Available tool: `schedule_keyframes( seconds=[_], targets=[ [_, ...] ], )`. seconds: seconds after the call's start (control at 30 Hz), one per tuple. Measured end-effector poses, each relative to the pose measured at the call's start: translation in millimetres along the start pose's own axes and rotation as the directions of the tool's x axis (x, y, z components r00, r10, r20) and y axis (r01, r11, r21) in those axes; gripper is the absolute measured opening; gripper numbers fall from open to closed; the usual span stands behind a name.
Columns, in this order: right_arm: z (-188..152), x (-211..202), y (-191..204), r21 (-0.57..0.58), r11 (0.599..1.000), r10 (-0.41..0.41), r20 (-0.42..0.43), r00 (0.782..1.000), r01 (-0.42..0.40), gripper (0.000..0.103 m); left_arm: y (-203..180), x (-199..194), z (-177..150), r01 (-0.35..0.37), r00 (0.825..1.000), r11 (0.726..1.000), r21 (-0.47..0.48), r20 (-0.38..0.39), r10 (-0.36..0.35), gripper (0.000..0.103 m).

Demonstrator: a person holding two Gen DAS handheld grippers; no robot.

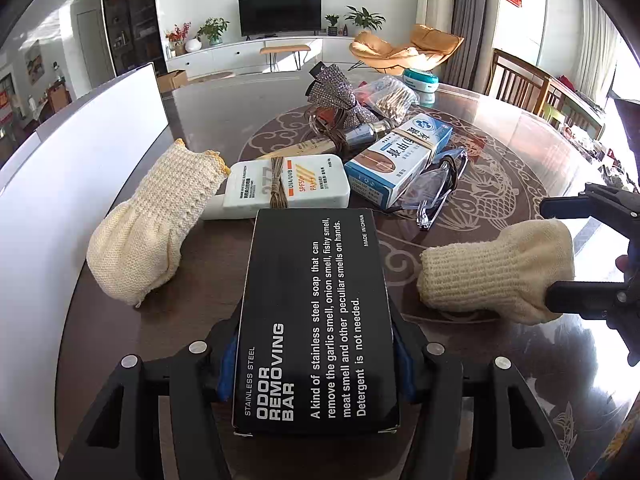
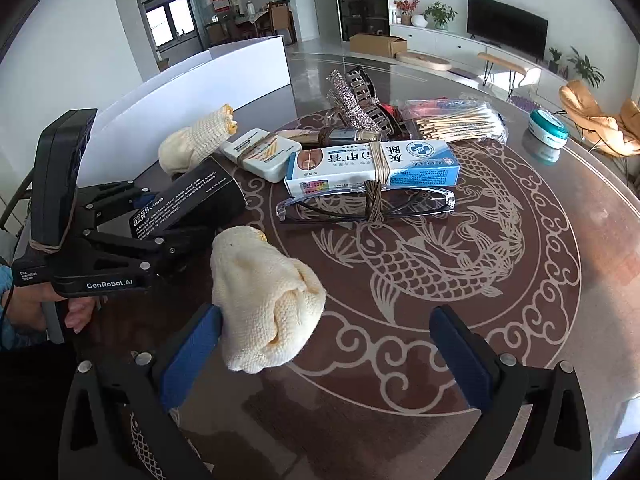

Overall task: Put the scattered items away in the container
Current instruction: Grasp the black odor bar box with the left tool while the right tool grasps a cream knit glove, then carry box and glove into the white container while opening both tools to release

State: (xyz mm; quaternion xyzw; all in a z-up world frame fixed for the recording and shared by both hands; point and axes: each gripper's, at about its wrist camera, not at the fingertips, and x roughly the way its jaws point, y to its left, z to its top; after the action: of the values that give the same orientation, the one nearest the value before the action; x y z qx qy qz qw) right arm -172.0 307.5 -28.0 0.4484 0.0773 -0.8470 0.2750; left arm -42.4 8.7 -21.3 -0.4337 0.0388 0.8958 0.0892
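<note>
My left gripper [image 1: 316, 344] is shut on a black "odor removing bar" box [image 1: 316, 312], its blue pads pressing both long sides; the right wrist view shows that gripper [image 2: 160, 216] and box [image 2: 192, 196] at the left. My right gripper [image 2: 326, 316] stands wide open low over the table. A cream knitted glove [image 2: 264, 300] lies between its fingers, touching only the left pad. The left wrist view shows that glove [image 1: 496, 276] inside the right gripper [image 1: 552, 248]. The white container [image 1: 80, 152] stands at the table's left edge. A second glove [image 1: 140, 232] lies beside it.
Mid-table lie a white sunscreen bottle [image 1: 288, 188], a blue-white carton [image 1: 400, 156], clear glasses [image 2: 360, 204], a bag of cotton swabs [image 2: 460, 120], a rhinestone hair clip [image 2: 348, 100] and a teal jar [image 2: 546, 128]. A hand [image 2: 76, 312] grips the left gripper's handle.
</note>
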Motion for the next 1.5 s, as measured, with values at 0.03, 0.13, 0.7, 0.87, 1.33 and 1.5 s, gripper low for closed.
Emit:
schedule_keyframes(
  seconds=[0.03,0.13,0.7,0.87,1.33,1.5],
  targets=[
    [-1,2,0,-0.007,1.0,0.023,-0.004,1.0,-0.023,0.103,0,0,0,0.0,1.0,1.0,0.0,0.0,0.0,0.059],
    [-2,3,11,-0.082,0.995,0.054,0.001,0.999,-0.054,0.103,1,0,0,-0.005,1.0,1.0,0.0,0.001,0.005,0.059],
    [27,23,34,-0.148,0.989,-0.024,-0.1,0.995,0.009,0.054,34,-31,-23,0.03,0.998,0.99,-0.135,-0.043,-0.036,0.057],
    [68,7,37,-0.079,0.997,-0.033,-0.091,0.995,0.026,0.054,56,-77,-7,0.063,0.998,0.979,-0.195,0.03,-0.058,0.058],
    [284,68,283,-0.438,0.884,0.135,-0.092,0.987,-0.162,0.055,273,-161,-24,-0.229,0.971,0.829,-0.509,-0.055,0.235,0.057],
    [276,133,345,-0.518,0.843,0.066,-0.164,0.984,-0.143,0.068,297,-144,-41,-0.278,0.961,0.8,-0.532,-0.154,0.232,0.059]
  ],
)
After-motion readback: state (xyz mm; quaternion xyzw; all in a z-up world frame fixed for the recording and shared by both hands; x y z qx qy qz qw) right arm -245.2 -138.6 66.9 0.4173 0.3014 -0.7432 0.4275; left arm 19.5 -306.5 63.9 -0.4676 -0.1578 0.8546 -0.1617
